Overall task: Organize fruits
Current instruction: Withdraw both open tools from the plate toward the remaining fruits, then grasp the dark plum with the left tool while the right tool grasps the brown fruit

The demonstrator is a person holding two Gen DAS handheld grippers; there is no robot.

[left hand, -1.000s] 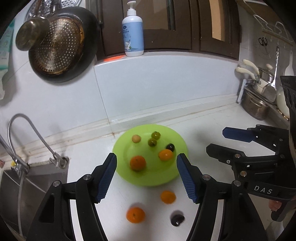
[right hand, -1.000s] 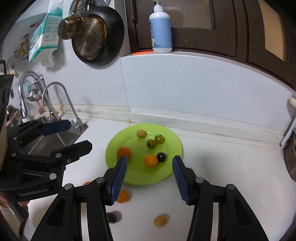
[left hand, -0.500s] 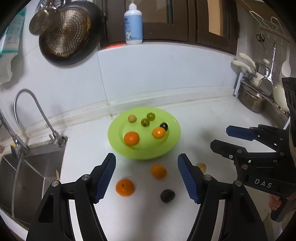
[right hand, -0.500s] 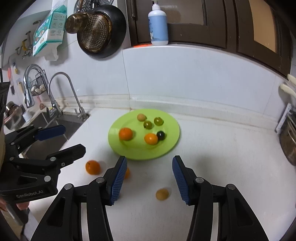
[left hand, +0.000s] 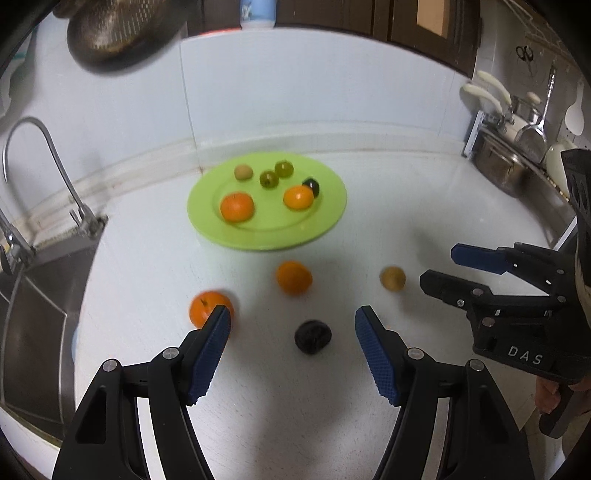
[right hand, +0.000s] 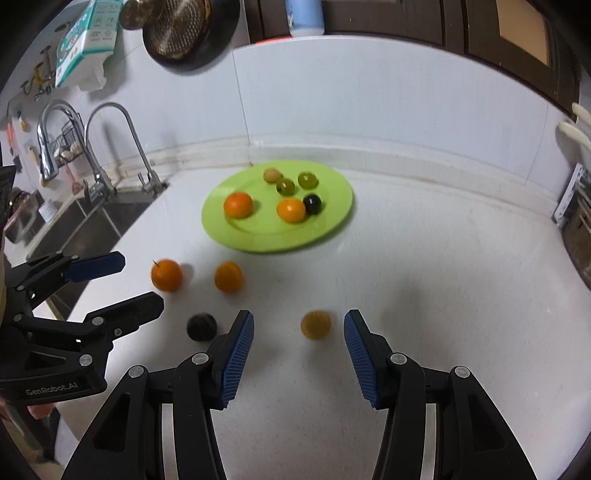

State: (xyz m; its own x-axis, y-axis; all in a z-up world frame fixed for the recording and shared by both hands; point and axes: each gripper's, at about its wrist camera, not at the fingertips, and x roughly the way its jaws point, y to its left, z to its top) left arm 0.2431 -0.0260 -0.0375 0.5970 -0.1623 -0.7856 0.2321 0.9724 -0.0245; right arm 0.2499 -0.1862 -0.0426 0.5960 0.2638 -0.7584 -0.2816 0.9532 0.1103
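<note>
A lime-green plate [left hand: 325, 225] [right hand: 332, 225] on the white counter carries several small fruits: two oranges, two green ones, a tan one and a black one. In front of it lie loose fruits: two oranges [left hand: 293, 277] [left hand: 207, 308], a dark fruit [left hand: 312, 336] [right hand: 201, 326] and a yellow-brown fruit [left hand: 392, 278] [right hand: 315, 324]. My left gripper [left hand: 291, 321] is open, and the dark fruit sits between its blue fingertips, untouched. My right gripper [right hand: 298, 328] is open too, with the yellow-brown fruit between its tips, apart from both pads.
A steel sink [left hand: 33, 314] with a tap [left hand: 48, 155] drops off at the left counter edge. Pots and utensils [left hand: 509, 147] crowd the right side. A dark pan [right hand: 192, 33] hangs on the tiled wall; a soap bottle [right hand: 304, 18] stands on the ledge.
Both grippers have come down and drawn back from the plate toward the loose fruits, which now lie at their tips. The jaws look as wide as before.
</note>
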